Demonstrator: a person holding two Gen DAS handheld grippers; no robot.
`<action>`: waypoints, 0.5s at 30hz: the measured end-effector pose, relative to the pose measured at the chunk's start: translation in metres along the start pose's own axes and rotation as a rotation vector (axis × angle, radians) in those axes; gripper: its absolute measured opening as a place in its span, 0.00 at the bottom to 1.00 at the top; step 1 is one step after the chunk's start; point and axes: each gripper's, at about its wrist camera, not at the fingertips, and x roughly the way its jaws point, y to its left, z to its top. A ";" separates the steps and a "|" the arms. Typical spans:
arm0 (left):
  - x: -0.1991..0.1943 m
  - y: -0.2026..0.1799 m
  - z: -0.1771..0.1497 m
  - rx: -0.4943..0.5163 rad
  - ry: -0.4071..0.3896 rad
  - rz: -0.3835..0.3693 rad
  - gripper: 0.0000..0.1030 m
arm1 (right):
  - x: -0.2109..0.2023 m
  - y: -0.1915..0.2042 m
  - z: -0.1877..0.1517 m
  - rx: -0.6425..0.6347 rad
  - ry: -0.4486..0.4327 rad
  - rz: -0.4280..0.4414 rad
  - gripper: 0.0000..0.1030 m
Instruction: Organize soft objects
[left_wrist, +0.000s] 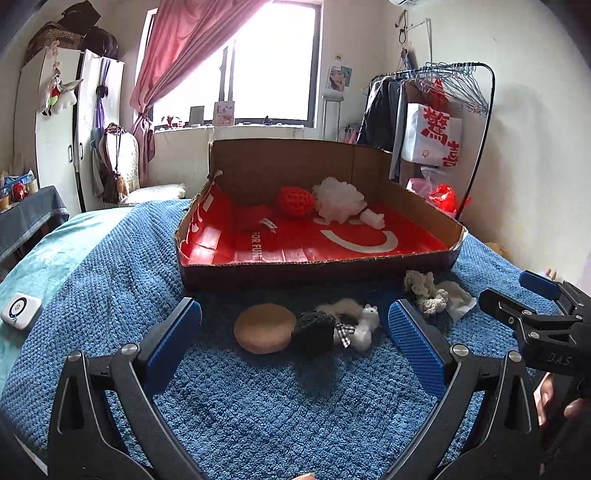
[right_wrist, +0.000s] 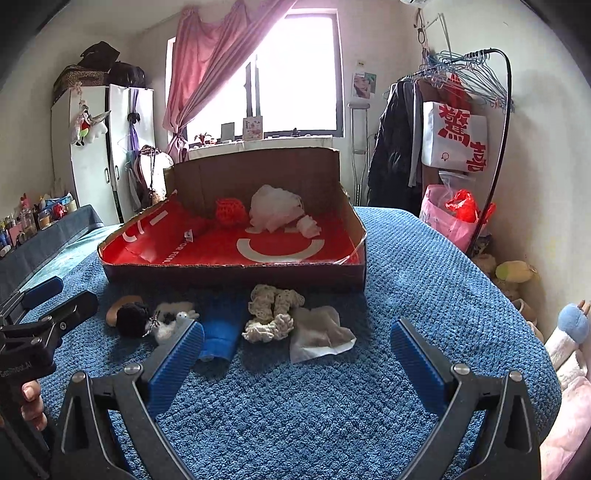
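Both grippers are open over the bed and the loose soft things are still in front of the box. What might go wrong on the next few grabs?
1. The black pompom, white fluffy toy and tan round pad touch, so the left gripper may pinch two together.
2. The white cloth lies flat; the right gripper could snag the blue blanket with it.
3. The box's front wall is low but could catch a low carry.
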 end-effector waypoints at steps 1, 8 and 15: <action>0.001 0.000 -0.001 -0.001 0.006 0.000 1.00 | 0.002 0.000 -0.002 0.000 0.008 0.001 1.00; 0.010 0.003 -0.004 -0.003 0.045 0.005 1.00 | 0.012 -0.005 -0.007 0.019 0.053 0.012 1.00; 0.018 0.013 -0.003 -0.016 0.100 0.013 1.00 | 0.024 -0.013 -0.006 0.038 0.104 0.019 1.00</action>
